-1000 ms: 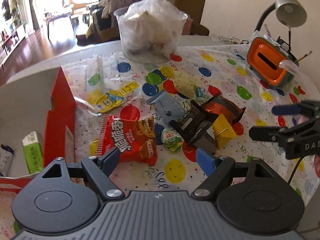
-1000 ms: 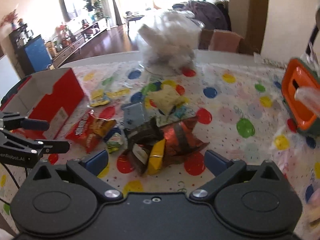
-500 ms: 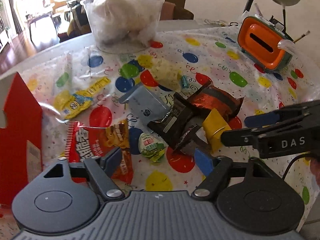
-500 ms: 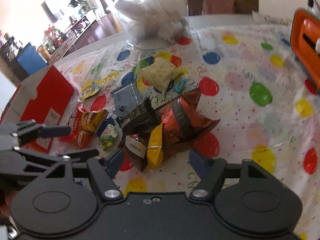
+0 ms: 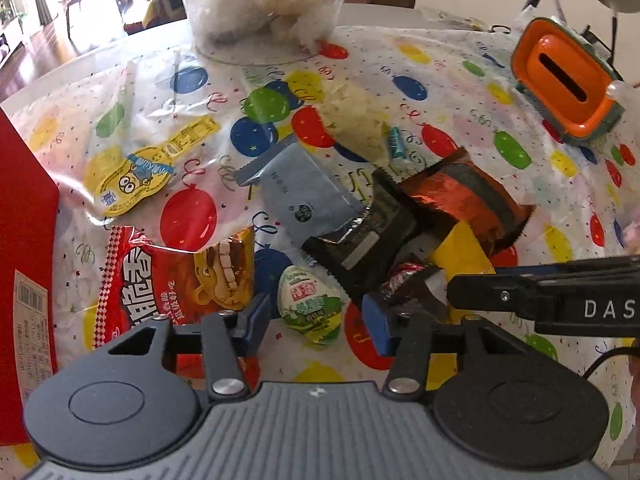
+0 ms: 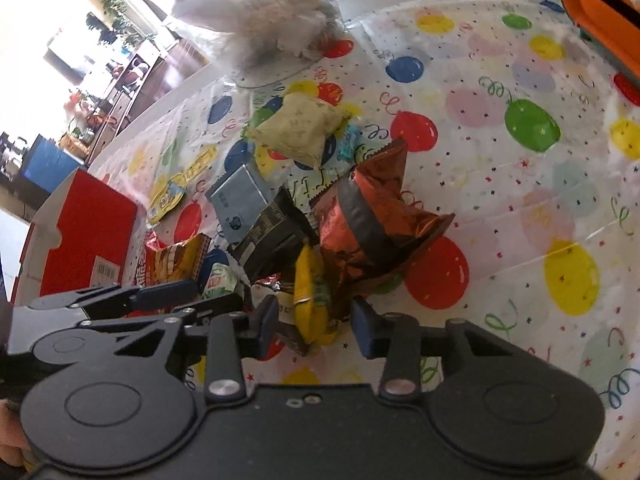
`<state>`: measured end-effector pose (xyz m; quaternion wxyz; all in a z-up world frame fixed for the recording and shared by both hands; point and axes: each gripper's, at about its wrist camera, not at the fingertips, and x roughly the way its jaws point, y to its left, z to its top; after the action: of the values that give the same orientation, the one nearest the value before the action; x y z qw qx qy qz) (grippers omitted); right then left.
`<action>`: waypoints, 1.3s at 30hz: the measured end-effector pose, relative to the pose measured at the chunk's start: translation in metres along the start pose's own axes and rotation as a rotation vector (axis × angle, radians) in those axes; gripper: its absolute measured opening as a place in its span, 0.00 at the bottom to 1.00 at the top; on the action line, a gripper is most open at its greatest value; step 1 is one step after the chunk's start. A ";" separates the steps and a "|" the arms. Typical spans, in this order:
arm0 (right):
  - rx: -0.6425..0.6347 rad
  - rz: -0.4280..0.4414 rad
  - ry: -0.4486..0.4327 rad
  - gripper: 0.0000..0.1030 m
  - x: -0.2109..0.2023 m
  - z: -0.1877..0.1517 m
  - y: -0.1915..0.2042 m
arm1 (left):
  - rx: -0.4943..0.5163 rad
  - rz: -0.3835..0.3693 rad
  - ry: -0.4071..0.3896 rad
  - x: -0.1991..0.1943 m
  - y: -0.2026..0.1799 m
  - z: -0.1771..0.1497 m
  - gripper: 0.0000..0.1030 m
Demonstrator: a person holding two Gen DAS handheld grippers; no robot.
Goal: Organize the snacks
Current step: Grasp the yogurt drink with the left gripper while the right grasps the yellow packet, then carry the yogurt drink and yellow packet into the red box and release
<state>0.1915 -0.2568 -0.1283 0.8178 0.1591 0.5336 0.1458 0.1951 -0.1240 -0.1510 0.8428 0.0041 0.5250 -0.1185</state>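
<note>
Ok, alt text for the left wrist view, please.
The left gripper is closing around a green egg-shaped snack on a balloon-print tablecloth, pads not yet touching. Other snack packets lie heaped behind; the right gripper reaches in beside it.

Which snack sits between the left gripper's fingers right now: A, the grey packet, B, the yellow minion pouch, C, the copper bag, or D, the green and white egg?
D: the egg lies between the closing left gripper's blue fingers, not yet pinched.

Two close wrist views, angled steeply down, both on the snack pile (image 5: 400,216) (image 6: 320,232)
</note>
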 end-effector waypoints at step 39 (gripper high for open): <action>0.007 -0.042 -0.105 0.19 -0.059 -0.027 0.024 | -0.039 -0.034 -0.053 -0.059 0.017 -0.026 0.33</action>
<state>0.1418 -0.2559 -0.0801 0.8469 0.1583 0.4937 0.1181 0.1512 -0.0930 -0.1126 0.8543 -0.0242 0.5046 -0.1225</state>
